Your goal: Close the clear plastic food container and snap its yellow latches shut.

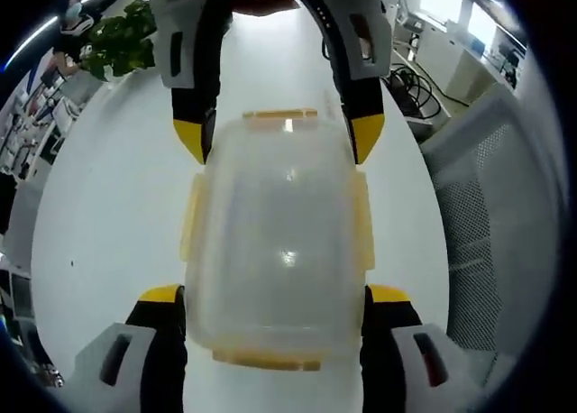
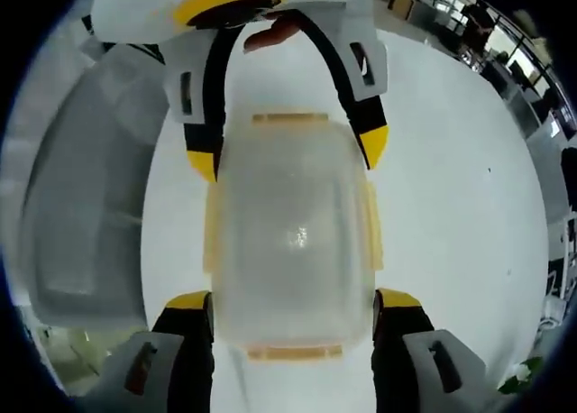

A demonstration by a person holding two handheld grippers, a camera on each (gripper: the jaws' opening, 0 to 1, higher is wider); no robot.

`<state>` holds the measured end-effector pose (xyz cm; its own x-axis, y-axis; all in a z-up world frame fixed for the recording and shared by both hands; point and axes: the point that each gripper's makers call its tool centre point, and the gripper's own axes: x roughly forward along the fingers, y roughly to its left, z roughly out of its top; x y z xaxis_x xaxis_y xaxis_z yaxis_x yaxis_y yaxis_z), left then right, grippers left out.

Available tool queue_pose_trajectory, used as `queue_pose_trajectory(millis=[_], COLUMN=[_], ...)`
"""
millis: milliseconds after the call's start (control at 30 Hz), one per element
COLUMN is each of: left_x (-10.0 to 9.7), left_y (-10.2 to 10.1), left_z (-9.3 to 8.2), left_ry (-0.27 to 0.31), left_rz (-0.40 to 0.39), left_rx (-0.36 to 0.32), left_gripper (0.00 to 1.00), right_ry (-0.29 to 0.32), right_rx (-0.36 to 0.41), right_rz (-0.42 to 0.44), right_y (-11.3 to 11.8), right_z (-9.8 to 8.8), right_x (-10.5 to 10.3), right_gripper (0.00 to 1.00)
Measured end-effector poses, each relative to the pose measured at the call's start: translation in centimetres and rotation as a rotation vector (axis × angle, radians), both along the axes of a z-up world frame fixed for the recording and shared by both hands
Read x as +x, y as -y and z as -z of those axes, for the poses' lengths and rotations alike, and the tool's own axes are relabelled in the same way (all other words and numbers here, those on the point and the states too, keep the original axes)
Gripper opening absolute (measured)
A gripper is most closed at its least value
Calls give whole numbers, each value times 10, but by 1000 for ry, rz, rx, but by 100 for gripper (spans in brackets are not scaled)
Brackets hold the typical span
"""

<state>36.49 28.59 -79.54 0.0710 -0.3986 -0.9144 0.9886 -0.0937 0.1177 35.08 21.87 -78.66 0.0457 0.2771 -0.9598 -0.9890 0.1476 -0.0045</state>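
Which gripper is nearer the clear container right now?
Neither, about even: the left gripper straddles one end of the clear container, the right gripper the opposite end, fingers close against its sides.

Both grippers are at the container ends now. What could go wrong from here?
1. The clear container is pinched only by jaw tips of the left gripper and right gripper; it might slide on the smooth white table.
2. The yellow side latches look unsnapped; squeezing could flex the lid off.
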Motion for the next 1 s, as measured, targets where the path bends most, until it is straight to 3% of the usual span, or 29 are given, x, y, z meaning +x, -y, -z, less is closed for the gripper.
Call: queue_pose_trajectory(millis=[1000], left_x=[-13], left_y=[-76], left_z=[-2], left_ry=[-2], left_rz=[-12], left_rx=[-21], left_gripper=[79], right_ry=[-12], right_rx=[-18], right_rz=[-13], right_y=[-76], right_z=[0], right_x=[-13], right_gripper=[71])
